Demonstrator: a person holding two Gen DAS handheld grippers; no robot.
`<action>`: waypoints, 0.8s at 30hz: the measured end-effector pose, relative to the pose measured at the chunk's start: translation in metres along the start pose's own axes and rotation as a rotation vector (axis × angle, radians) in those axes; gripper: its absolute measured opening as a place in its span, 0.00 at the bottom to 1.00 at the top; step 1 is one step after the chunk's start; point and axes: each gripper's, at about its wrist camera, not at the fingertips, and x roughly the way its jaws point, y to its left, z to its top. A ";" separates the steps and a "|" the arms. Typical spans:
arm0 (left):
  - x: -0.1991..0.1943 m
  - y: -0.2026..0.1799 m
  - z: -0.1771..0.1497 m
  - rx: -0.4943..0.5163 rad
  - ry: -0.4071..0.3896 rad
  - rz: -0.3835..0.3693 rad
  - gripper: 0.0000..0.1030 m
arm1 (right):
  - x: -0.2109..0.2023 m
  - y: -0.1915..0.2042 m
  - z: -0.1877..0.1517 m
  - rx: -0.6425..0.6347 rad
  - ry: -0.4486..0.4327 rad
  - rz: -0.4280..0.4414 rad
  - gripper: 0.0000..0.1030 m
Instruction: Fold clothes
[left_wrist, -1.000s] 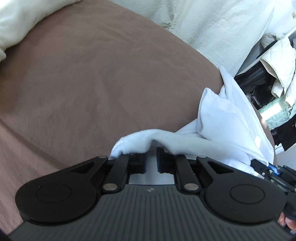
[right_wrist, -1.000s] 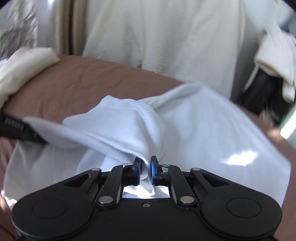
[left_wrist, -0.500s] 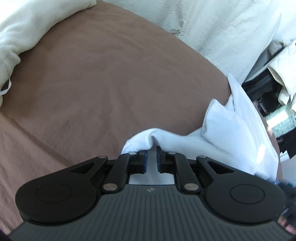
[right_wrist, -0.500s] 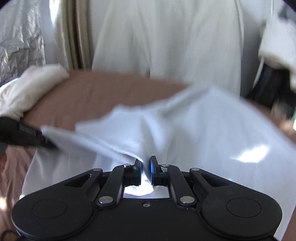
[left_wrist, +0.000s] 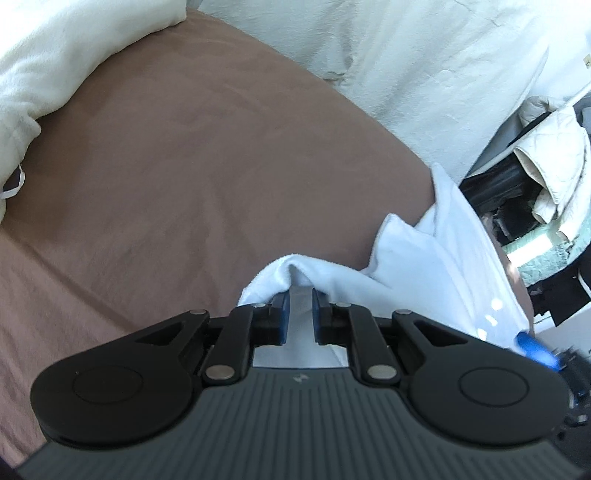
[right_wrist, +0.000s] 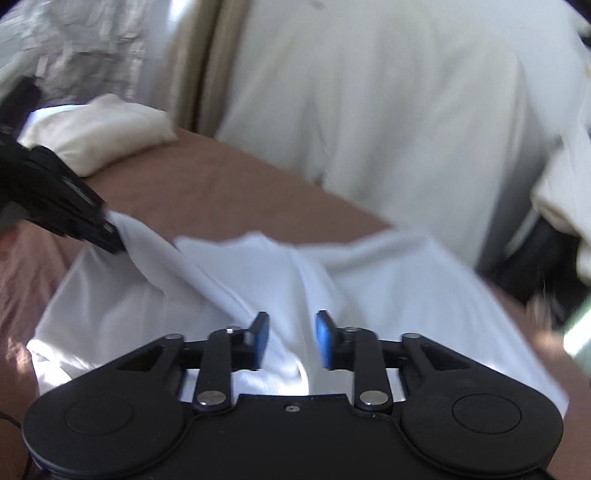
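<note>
A white garment (right_wrist: 388, 280) lies partly folded on a brown bed sheet (left_wrist: 184, 177). My left gripper (left_wrist: 301, 301) is shut on a fold of the white garment (left_wrist: 332, 273), which drapes over its fingertips. It also shows at the left of the right wrist view (right_wrist: 110, 238), pinching a corner of the cloth. My right gripper (right_wrist: 291, 341) is open just above the garment, its blue pads (right_wrist: 260, 339) apart, holding nothing.
A cream pillow (left_wrist: 55, 62) lies at the bed's far left. A pale curtain (right_wrist: 351, 92) hangs behind the bed. Dark clutter and cream clothes (left_wrist: 546, 177) are piled off the bed's right side.
My right gripper has opened and let go of the garment fold, which has dropped onto the bed. My left gripper keeps its hold and has shifted slightly.
</note>
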 end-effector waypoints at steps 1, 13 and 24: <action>0.002 0.001 0.000 -0.004 -0.008 0.012 0.11 | 0.002 0.002 0.005 -0.027 -0.011 0.020 0.37; 0.010 0.007 -0.005 -0.030 -0.043 0.109 0.07 | 0.091 0.033 0.044 -0.065 0.174 0.116 0.46; 0.012 0.013 0.000 -0.042 -0.063 0.132 0.06 | 0.076 0.030 0.042 -0.091 0.097 0.071 0.01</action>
